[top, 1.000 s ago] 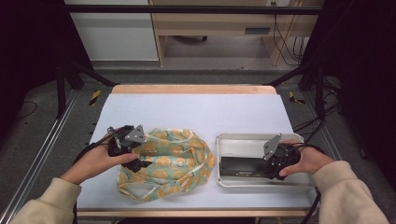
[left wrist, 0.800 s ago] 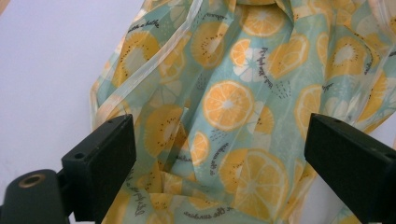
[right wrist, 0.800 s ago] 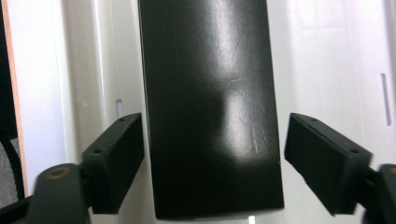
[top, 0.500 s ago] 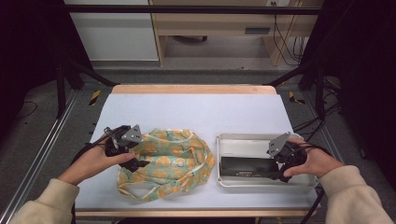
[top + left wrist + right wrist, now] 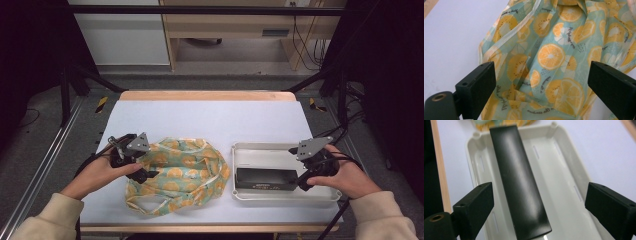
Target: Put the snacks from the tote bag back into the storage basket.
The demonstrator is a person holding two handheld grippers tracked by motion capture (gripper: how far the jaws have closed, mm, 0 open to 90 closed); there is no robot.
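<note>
Dim workshop, dark floor, wood shelving at back; white-topped bench point(image 5: 210, 117) with a wood rim. 2 things in play. Fruit-print fabric bag point(image 5: 182, 172), crumpled flat near the bench's front-left corner. Black oblong box point(image 5: 266, 179) lies lengthwise in a white tray point(image 5: 280, 150) near the front-right corner, along the tray's front wall.

Left gripper point(image 5: 150, 173) sits at the bag's left edge, jaws spread wide over the cloth in the left gripper view, nothing pinched. Right gripper point(image 5: 303, 184) at the tray's right end, jaws wide, box point(image 5: 520, 187) running away between them, not clamped.

Handling guess: bag point(image 5: 549, 57) is thin, limp, light, likely slick; it'll sag and bunch, so pinch a hem or the pale strap point(image 5: 524, 23), not loose middle cloth. Box looks rigid, smooth, glossy, maybe some weight; grip across its narrow width near the close end, squarely, or it may slip or pivot. Tray looks light and may slide if nudged.
</note>
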